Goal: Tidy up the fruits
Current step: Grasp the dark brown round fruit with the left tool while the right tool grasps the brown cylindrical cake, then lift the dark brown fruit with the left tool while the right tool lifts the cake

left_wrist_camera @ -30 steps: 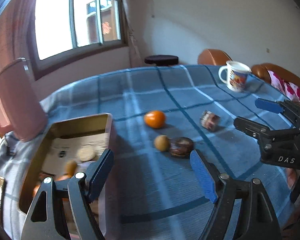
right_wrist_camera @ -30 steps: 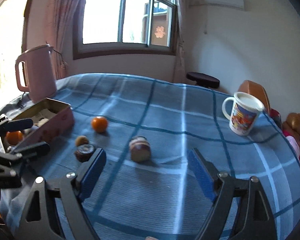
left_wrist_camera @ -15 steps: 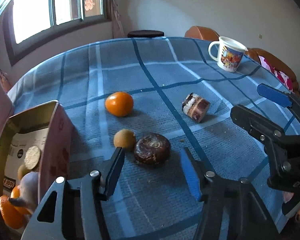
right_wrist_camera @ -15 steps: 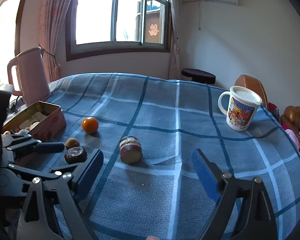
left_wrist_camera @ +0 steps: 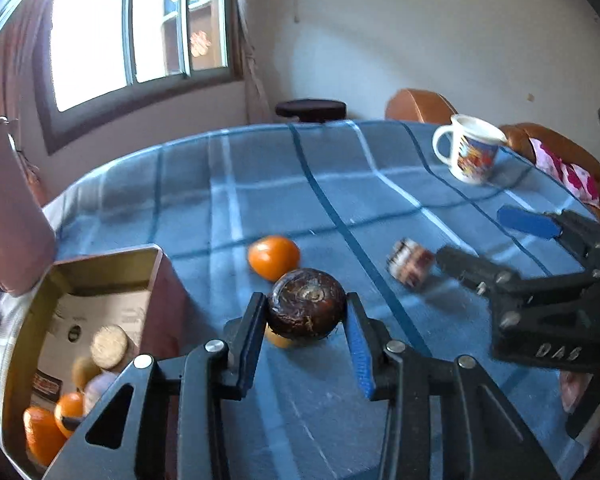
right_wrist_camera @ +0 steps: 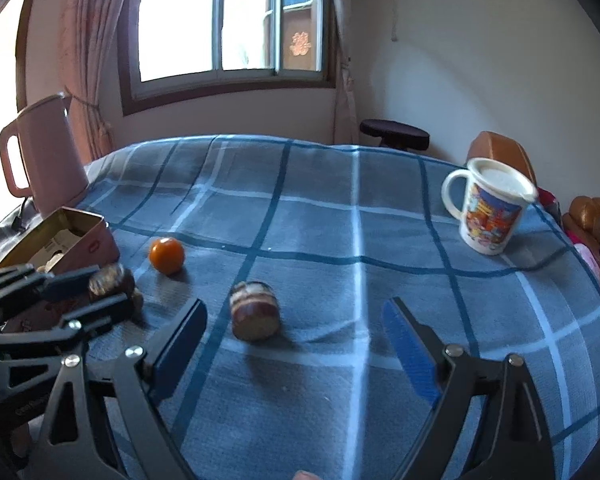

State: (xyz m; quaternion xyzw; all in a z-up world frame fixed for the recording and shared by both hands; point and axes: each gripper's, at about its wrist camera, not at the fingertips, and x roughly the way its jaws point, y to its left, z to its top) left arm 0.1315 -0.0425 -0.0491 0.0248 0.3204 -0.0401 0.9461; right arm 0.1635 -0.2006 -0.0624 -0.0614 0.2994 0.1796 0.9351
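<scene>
My left gripper (left_wrist_camera: 304, 312) has a dark brown round fruit (left_wrist_camera: 308, 294) between its blue pads, which press on both sides as the jaws are closing. A small tan fruit (left_wrist_camera: 278, 340) peeks out beneath it. An orange (left_wrist_camera: 274, 258) lies just behind on the blue checked cloth. The open tin box (left_wrist_camera: 100, 264) at the left holds several fruits. In the right wrist view, my right gripper (right_wrist_camera: 294, 312) stands open and holds nothing, just behind a brown-and-white striped item (right_wrist_camera: 255, 316). The left gripper (right_wrist_camera: 112, 290), the orange (right_wrist_camera: 166, 255) and the tin (right_wrist_camera: 80, 216) appear at the left there.
A printed white mug (right_wrist_camera: 490, 208) stands at the far right of the table. A pink kettle (right_wrist_camera: 48, 152) rises behind the tin at the left edge. A dark stool (right_wrist_camera: 394, 132) and brown chairs (right_wrist_camera: 500, 148) stand beyond the table.
The left gripper moved forward from beside the tin to the dark fruit and its jaws narrowed onto it. The right gripper drew closer to the striped item, still wide.
</scene>
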